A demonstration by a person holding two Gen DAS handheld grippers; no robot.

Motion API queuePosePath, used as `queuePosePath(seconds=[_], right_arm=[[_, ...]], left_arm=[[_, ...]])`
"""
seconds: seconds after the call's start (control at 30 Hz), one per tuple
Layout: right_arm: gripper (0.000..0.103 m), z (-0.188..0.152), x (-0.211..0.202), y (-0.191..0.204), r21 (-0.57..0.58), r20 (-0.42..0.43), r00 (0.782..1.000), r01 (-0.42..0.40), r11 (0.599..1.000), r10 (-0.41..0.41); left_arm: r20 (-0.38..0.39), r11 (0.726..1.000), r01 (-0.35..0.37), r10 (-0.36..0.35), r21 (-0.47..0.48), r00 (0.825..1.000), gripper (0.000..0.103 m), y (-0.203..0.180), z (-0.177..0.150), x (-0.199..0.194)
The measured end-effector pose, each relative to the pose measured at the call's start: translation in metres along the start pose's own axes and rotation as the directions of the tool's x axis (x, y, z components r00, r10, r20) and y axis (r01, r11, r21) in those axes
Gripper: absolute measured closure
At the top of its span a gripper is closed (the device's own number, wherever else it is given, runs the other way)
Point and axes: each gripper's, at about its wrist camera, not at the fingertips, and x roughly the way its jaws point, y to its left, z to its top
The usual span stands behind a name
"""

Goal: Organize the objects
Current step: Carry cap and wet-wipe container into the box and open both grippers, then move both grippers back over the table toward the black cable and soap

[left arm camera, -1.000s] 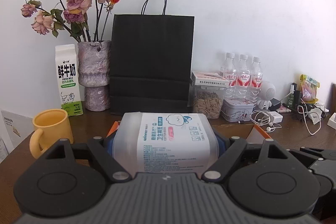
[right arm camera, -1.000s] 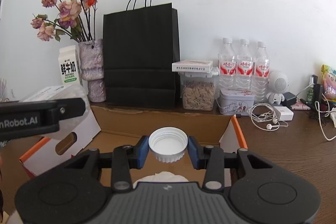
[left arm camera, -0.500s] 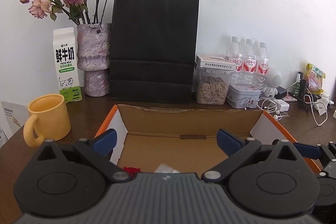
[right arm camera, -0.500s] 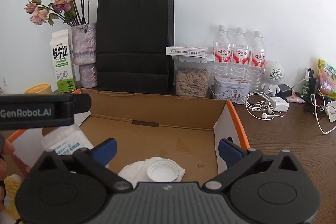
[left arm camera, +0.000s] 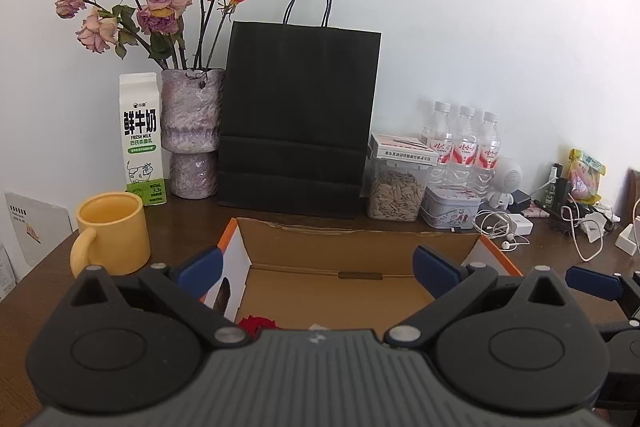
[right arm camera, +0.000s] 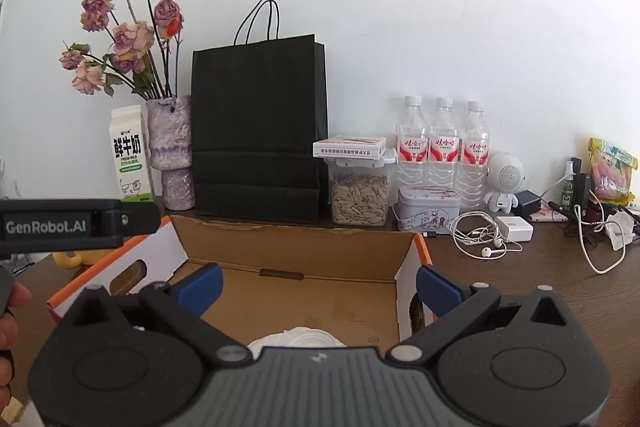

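The open cardboard box [left arm camera: 360, 255] fills the desk's near middle, walled behind by the black paper bag [left arm camera: 298, 115], the seed jar [left arm camera: 396, 195] and the tin [left arm camera: 450, 207], leaving bare wood [right arm camera: 520, 283] toward the right edge.

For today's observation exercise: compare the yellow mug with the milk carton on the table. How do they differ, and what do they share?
The yellow mug is short, round and open-topped with a handle; the milk carton is tall, boxy and closed at its peaked top. The mug is plain yellow; the carton is white and green with printed text. The mug sits nearer the camera. Both stand upright on the wooden table.
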Motion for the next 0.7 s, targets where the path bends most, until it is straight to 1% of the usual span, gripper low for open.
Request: queuePosePath(seconds=[0.17, 0.3, 0.4, 0.53, 0.7], right_arm=[[0.000, -0.004, -0.037, 0.002, -0.015, 0.030, 0.999, -0.011, 1.000, 0.011], [0.000, -0.015, -0.071, 0.002, -0.025, 0.037, 0.999, -0.010, 1.000, 0.011], [0.000, -0.028, -0.092, 0.000, -0.028, 0.020, 1.000, -0.013, 1.000, 0.013], [0.000, -0.046, -0.116, -0.002, -0.035, -0.012, 1.000, -0.010, 0.999, 0.009], [0.000, -0.073, -0.140, -0.008, -0.032, -0.071, 0.997, 0.000, 0.999, -0.002]], left_arm=[[-0.021, 1.000, 0.008, -0.008, 0.013, 1.000, 0.000, 0.010, -0.011, -0.030], [-0.042, 1.000, -0.002, 0.003, 0.012, 0.999, 0.000, 0.024, -0.025, -0.056], [-0.054, 1.000, -0.010, 0.011, 0.009, 0.998, 0.000, 0.035, -0.034, -0.076], [-0.078, 0.999, -0.038, 0.040, 0.016, 0.996, 0.000, 0.050, -0.048, -0.098], [-0.120, 0.997, -0.076, 0.077, 0.010, 0.990, 0.000, 0.071, -0.070, -0.120]])
